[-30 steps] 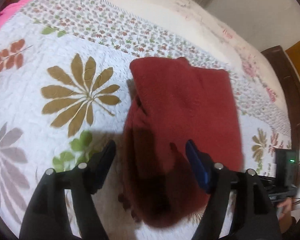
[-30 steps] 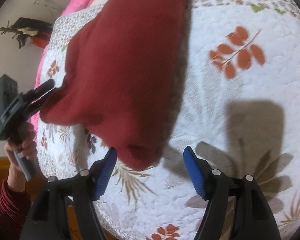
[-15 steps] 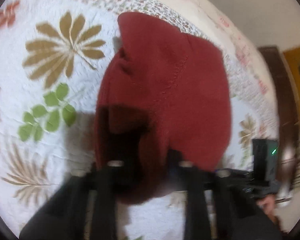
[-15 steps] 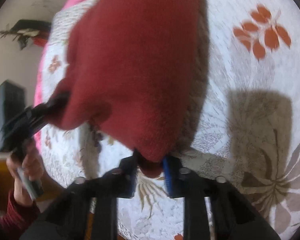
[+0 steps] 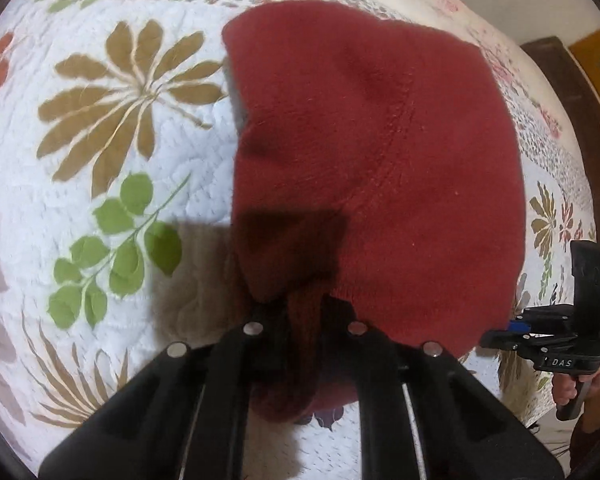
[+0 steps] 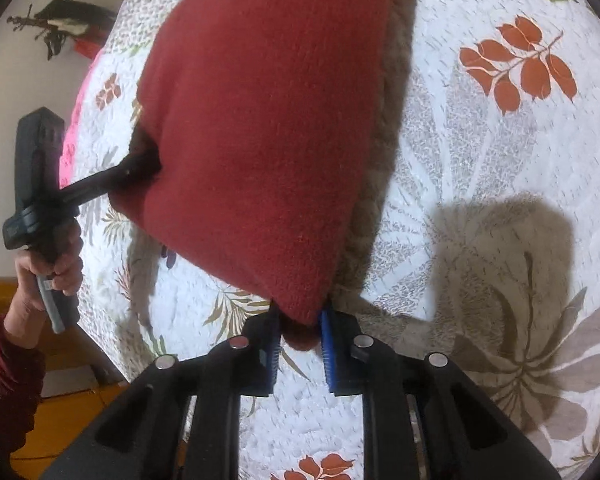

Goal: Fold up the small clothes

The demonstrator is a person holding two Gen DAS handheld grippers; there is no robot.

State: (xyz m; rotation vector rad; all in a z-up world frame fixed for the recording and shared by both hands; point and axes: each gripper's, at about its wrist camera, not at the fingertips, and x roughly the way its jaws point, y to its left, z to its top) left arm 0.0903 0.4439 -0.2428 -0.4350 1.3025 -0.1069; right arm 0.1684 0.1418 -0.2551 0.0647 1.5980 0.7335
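both grippers pinch near corners of the red garment [image 5: 372, 152]: left gripper [image 5: 304, 312] lower centre, right gripper [image 6: 300, 332] likewise. its long axis runs away from the jaws, up-frame over the bed quilt [image 5: 100, 120].

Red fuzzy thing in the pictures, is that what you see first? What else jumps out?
Yes, the big dark red garment fills the middle of both views, lying on a white quilt printed with leaves and flowers. The left tool and the right tool each pinch a near corner of it. A hand in a red sleeve grips a tool handle at the left edge of the right view.
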